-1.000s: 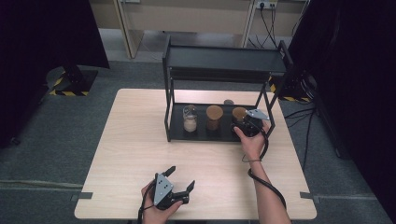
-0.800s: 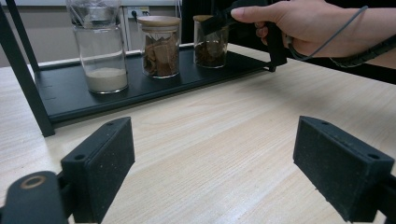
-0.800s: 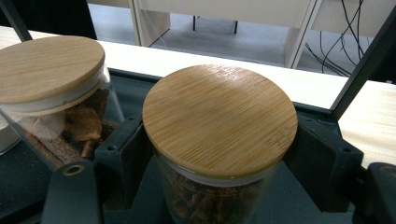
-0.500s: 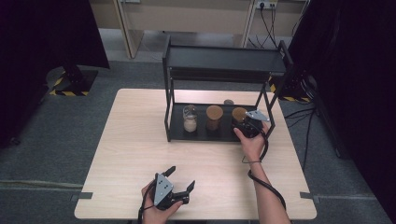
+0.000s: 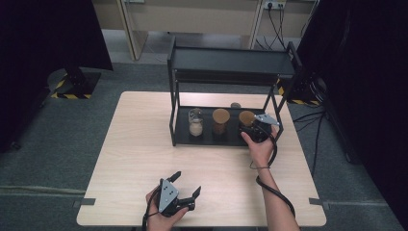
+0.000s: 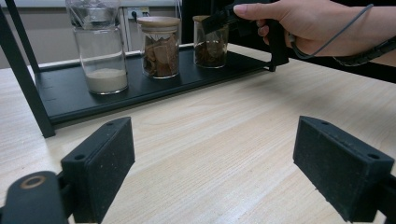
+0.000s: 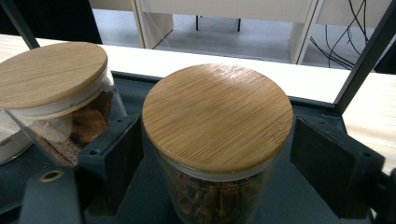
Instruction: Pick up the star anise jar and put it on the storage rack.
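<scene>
R gripper jaws just opening, now apart either side of the wood-lidded jar on the rack's bottom shelf, not pressing yet — next: close & lift; L gripper wide open, idle.

I'm looking at a lab or test room, not a home. A bare wooden table is sitting on grey carpet, black curtains are hanging on both sides, hazard-striped stand bases are flanking it, and cables are trailing from wall sockets behind.
</scene>
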Motion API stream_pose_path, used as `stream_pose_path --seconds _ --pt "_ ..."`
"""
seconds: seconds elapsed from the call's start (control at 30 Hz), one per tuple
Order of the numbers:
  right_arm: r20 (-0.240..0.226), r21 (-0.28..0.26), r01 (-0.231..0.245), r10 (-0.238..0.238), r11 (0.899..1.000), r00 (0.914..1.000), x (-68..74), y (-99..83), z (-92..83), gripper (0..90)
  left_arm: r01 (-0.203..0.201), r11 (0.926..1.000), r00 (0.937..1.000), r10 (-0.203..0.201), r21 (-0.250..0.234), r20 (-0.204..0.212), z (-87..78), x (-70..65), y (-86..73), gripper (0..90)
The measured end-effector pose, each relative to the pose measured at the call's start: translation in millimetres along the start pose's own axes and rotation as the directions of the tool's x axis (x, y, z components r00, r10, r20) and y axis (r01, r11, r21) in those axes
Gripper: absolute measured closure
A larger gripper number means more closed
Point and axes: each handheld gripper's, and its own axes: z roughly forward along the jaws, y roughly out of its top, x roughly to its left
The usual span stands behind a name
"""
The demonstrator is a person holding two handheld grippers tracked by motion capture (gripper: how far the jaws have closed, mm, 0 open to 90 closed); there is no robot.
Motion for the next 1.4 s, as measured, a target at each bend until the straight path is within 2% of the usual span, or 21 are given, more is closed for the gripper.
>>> stream_pose_path --seconds 0.63,1.2,1.4 --pt "-0.015 0.021 -0.006 0.007 1.0 0.9999 0.9 2.9 -3.9 7.1 0.0 1.0 1.0 0.0 0.0 0.0 0.0 0.0 0.0 12.3" --pt "-0.024 0.031 0.0 0.001 1.0 0.9997 0.7 2.3 -15.2 4.4 0.0 1.0 1.0 0.0 -0.001 -0.001 0.0 -0.1 0.0 12.4" --pt "-0.034 0.018 0.002 -0.002 1.0 0.9994 -0.2 1.5 -22.0 4.2 0.0 1.0 1.0 0.0 0.0 -0.001 0.0 -0.1 0.0 12.4"
